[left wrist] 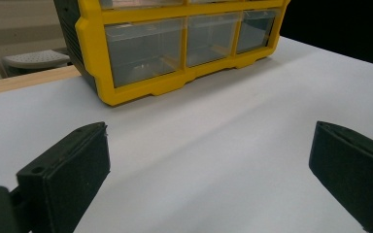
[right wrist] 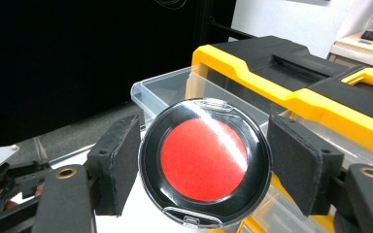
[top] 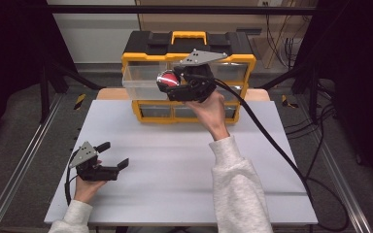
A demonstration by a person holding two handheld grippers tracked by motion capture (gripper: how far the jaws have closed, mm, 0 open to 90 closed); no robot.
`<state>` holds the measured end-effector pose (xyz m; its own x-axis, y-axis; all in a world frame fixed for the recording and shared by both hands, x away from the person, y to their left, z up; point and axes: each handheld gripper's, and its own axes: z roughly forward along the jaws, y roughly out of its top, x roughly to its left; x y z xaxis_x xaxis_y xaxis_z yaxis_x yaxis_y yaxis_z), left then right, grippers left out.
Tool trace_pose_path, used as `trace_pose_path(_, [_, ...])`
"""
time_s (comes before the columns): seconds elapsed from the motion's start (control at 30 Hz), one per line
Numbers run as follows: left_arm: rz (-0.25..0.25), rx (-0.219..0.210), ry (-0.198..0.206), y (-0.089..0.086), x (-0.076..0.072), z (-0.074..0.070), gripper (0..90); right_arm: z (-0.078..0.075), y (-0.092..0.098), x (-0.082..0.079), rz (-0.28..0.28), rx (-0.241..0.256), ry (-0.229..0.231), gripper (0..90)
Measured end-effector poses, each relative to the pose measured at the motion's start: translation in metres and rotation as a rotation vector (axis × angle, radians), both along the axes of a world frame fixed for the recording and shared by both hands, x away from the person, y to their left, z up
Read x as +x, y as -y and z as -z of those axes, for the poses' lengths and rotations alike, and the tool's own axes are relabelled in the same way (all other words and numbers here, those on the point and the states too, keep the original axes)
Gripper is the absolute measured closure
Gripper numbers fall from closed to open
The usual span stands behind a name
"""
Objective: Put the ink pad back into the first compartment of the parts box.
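Note:
A round compact (right wrist: 205, 162) with a red centre, black ring and clear lid is clamped between the pads of my right gripper (right wrist: 204, 165). In the high view my right gripper (top: 167, 83) holds that compact (top: 167, 78) in the air over the pulled-out clear drawer (top: 141, 82) of the yellow and black organizer (top: 189, 48). The same drawer (right wrist: 170, 92) sits just behind the compact in the right gripper view. My left gripper (top: 112, 155) rests on the white table (top: 175, 160) at the front left, open and holding nothing. Its pads (left wrist: 70, 179) stand wide apart.
The organizer (left wrist: 141, 92) stands at the table's far edge, its lower row of clear drawers (left wrist: 145, 51) shut. A thick black cable (top: 272, 141) trails from my right gripper across the table's right side. Metal rails (top: 24, 160) run along both sides.

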<state>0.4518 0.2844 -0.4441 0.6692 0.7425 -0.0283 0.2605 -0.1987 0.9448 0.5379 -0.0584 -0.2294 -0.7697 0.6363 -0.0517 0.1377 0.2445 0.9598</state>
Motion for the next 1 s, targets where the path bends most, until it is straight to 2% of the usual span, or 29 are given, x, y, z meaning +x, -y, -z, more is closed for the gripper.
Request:
trace_pose_path(0.43, [0.001, 0.001, -0.005, 0.001, 0.001, 0.001, 0.9, -0.011, -0.012, 0.017, 0.012, 0.010, 0.001, 30.3])
trace_pose_path(1.0, [0.001, -0.003, -0.006, 0.000, 0.001, 0.001, 0.9, -0.012, -0.031, 0.037, 0.023, -0.008, -0.016, 30.3])
